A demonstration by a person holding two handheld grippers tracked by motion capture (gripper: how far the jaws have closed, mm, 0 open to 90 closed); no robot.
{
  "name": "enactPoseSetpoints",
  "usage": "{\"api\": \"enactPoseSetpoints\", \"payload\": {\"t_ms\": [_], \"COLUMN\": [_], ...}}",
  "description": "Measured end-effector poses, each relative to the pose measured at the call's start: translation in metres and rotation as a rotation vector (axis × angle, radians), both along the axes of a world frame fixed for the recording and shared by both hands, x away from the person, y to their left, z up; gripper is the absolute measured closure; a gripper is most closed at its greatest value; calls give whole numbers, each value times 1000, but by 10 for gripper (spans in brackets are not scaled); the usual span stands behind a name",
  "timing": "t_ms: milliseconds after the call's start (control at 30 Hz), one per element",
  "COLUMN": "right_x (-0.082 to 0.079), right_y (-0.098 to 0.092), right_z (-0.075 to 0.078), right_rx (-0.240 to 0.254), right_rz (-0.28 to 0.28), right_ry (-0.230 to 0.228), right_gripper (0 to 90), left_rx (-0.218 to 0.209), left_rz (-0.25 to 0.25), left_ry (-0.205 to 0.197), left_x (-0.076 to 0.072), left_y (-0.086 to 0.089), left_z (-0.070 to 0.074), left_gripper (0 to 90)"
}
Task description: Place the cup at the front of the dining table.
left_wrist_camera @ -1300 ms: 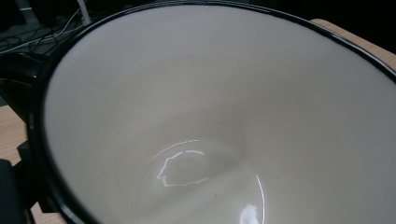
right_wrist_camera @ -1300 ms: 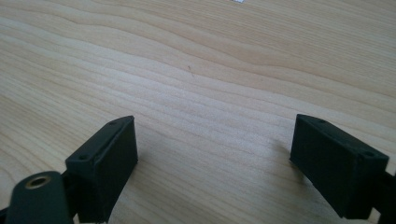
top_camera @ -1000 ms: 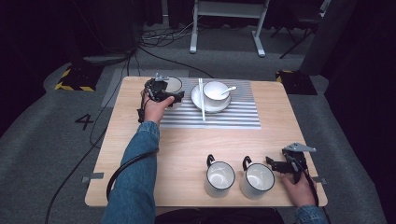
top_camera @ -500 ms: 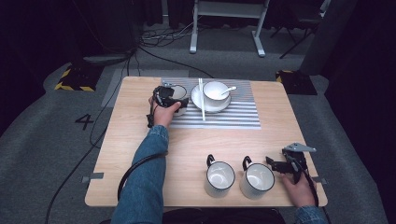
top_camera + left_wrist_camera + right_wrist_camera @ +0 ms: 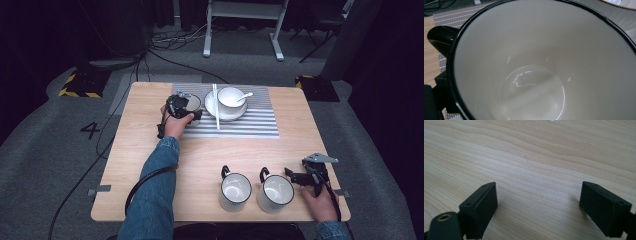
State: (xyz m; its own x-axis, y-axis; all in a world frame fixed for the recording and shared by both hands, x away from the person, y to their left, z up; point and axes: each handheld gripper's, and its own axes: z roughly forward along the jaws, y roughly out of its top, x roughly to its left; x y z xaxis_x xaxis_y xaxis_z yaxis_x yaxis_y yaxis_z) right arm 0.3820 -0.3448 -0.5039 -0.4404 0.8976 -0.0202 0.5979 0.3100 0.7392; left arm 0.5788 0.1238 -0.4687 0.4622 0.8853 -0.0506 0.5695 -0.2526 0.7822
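Note:
A white mug with a black rim (image 5: 193, 103) stands at the left end of the striped mat (image 5: 245, 128). My left gripper (image 5: 180, 107) is shut on the mug, whose white inside (image 5: 541, 65) sits very close to the left gripper view's camera, with its black handle (image 5: 439, 35) at the left. My right gripper (image 5: 296, 176) rests low over the table near the front right corner, open, with bare wood between its jaws (image 5: 539, 197). Two more white mugs (image 5: 235, 190) (image 5: 275, 193) stand side by side just left of it.
On the mat, right of the held mug, a white bowl (image 5: 230, 97) with a spoon (image 5: 245, 94) sits on a plate (image 5: 223, 115). A pair of chopsticks (image 5: 216, 115) lies across the plate. The wooden table (image 5: 200, 155) stands on a grey floor with cables.
My left gripper has carried the mug a little to the right, closer to the plate. My right gripper has stayed where it was.

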Motion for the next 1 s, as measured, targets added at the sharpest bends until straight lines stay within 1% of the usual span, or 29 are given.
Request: {"api": "enactPoseSetpoints", "payload": {"t_ms": [33, 67, 200, 267, 333, 367, 400, 433, 467, 500, 533, 567, 600, 633, 667, 767, 800, 833, 867, 900, 933, 967, 1000], "right_x": [0, 0, 0, 0, 0, 0, 0, 0, 0, 0, 0, 0, 0, 0, 0, 0, 0, 0, 0, 0, 0, 0, 0], "right_y": [0, 0, 0, 0, 0, 0, 0, 0, 0, 0, 0, 0, 0, 0, 0, 0, 0, 0, 0, 0, 0, 0, 0], "right_z": [0, 0, 0, 0, 0, 0, 0, 0, 0, 0, 0, 0, 0, 0, 0, 0, 0, 0, 0, 0, 0, 0, 0], "right_rx": [0, -1, 0, 0, 0, 0, 0, -1, 0, -1, 0, 0, 0, 0, -1, 0, 0, 0, 0, -1, -1, 0, -1], "right_rz": [0, 0, 0, 0, 0, 0, -1, 1, -1, 1, 0, 1, -1, 0, 1, 1, 0, 1, 0, 1, 0, -1, 0], "right_ry": [0, 0, 0, 0, 0, 0, 1, -1, 1, -1, 0, 0, 1, 0, -1, 0, 0, -1, 0, -1, 0, 0, 0], "right_gripper": [149, 149, 149, 148, 149, 148, 149, 148, 148, 148, 148, 149, 148, 148, 148, 148, 148, 148, 149, 148, 148, 148, 149], "left_rx": [19, 16, 24, 22, 5, -10, -8, -12, -3, 4, 27, 31, 35, 30, 18, -23, -50, -60, -53, -69, -80, -104, -117], "left_rz": [-7, -9, -26, -24, -17, -22, -21, -17, -18, -20, -11, -17, -30, -27, -29, -22, -19, -17, -31, -37, -44, -50, -52], "left_ry": [7, -1, 1, 2, 1, -1, 3, -2, 0, 11, 15, 12, -20, -28, -31, -58, -57, -69, -79, -85, -88, -100, -104], "left_x": [-1, 0, 0, 0, 0, -1, -1, -2, -2, -3, -5, -6, -9, -11, -14, -22, -25, -27, -29, -31, -34, -37, -40], "left_y": [-1, 0, 1, 2, 2, 3, 4, 4, 5, 4, 4, 4, 5, 6, 8, 13, 15, 16, 19, 20, 22, 23, 23], "left_z": [1, 1, 1, 1, 2, 2, 3, 5, 7, 8, 12, 14, 18, 21, 25, 35, 38, 41, 45, 47, 51, 54, 57], "left_gripper": [23, 23, 22, 22, 19, 15, 11, 4, 0, 0, 0, 0, 20, 22, 21, 40, 56, 79, 108, 179, 199, 149, 121]}}
